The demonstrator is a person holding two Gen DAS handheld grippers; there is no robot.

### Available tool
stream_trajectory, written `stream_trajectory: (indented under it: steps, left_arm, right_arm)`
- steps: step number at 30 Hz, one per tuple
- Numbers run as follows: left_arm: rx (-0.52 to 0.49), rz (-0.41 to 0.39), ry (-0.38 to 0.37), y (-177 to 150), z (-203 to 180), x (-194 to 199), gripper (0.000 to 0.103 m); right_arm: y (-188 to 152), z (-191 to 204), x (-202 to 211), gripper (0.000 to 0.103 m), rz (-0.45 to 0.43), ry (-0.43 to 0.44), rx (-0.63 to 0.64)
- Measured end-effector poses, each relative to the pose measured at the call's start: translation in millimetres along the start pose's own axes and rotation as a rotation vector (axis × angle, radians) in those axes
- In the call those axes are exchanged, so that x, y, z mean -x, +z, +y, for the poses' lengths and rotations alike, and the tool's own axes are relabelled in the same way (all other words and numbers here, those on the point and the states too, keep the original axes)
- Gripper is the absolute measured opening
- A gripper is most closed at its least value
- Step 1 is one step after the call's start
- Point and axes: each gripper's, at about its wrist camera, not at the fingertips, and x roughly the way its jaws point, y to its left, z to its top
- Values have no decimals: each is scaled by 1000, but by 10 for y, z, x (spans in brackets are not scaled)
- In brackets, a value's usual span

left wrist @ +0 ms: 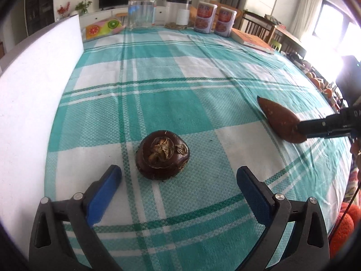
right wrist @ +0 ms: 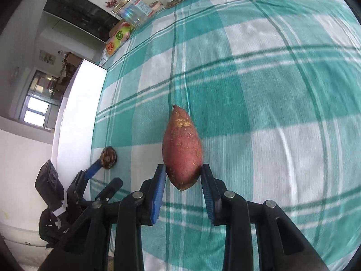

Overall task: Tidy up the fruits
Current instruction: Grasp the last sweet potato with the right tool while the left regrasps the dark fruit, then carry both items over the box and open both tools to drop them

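In the left wrist view, our left gripper's (left wrist: 179, 181) fingers (left wrist: 103, 192) stand spread wide with nothing pressed between them, angled down at a dark brown water chestnut (left wrist: 163, 154) that sits on the table (left wrist: 203, 67) just ahead of the tips. We judge the wide spread is meant to straddle the chestnut's broad, flat body, which rests stem-side up and should not roll. A white board (left wrist: 38, 85) stands along the left edge of the checked cloth, close enough to crowd that side finger. At the right edge, the right gripper (left wrist: 300, 129) reaches in with a sweet potato (left wrist: 279, 119) pinched at its blunt end, its pointed tip aimed toward the middle of the table.

In the right wrist view, our right gripper's (right wrist: 183, 174) fingers (right wrist: 159, 187) are clenched on the sweet potato (right wrist: 182, 149), the blue pads pressing its lower flanks near the tail while most of its length juts forward over the cloth. Holding it so far back probably keeps the body clear for setting down, though a tapered skin can slip. The cloth is blurred with motion. The water chestnut (right wrist: 109, 157) shows to the left, with the left gripper (right wrist: 99, 169) at it. Jars stand far off at the table's end.
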Motion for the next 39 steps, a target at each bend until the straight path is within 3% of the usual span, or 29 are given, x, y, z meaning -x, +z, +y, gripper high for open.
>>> stream_trajectory:
  steps: [3,4,5,6,8,9,11,12,14,18,22,25,27,31,34,37,39]
  left_arm:
    - [-27,7,14,47,-19,-31,98]
    - [-26,5,20,67,-13,-39,92]
    - [-28,1,30,76,-7,-31,82]
    - [-35,0,39,79,3,-29,78]
    - [-57,-1,48,95,13,-41,73]
    - [-63,-2,49,94,20,-38,71]
    - [-71,-10,54,93,36,-29,52]
    - [-71,-14,59,98,47,-27,48]
    - [-47,-16,38,107,91,-10,47]
    - [18,-47,-13,81,123,176,47]
    - [134,-77,-183,73,126,655,47]
    - [195,-128,-309,78,178,1203,47]
    - [225,-195,-353,89,312,1597,47]
    - [320,-327,-285,68,868,2240,47]
    - [402,-359,-150,-33,1385,2464,47]
    - [445,-324,16,-167,1801,2411,47]
    - [451,-271,137,-243,1988,2254,47]
  right_arm:
    - [-79,90,8,32,-24,-43,49]
    - [-65,134,12,32,-30,-60,68]
    - [-27,184,-10,36,-25,-79,88]
    - [20,232,-34,40,-18,-101,109]
    - [122,333,-89,61,-8,-129,153]
    - [180,374,-138,63,4,-133,174]
    - [272,459,-283,65,41,-152,202]
    - [300,475,-361,64,65,-174,212]
    - [310,470,-418,41,63,-219,209]
    - [179,316,-279,40,22,-113,102]
    - [-2,340,42,40,-52,34,21]
    - [-48,731,256,40,-88,135,66]
    - [-57,1186,306,40,-91,213,138]
    - [-128,2234,174,41,-71,339,295]
    - [-231,2944,-148,41,-26,405,388]
    - [-369,3449,-637,41,42,379,457]
    - [-465,3669,-947,41,63,308,511]
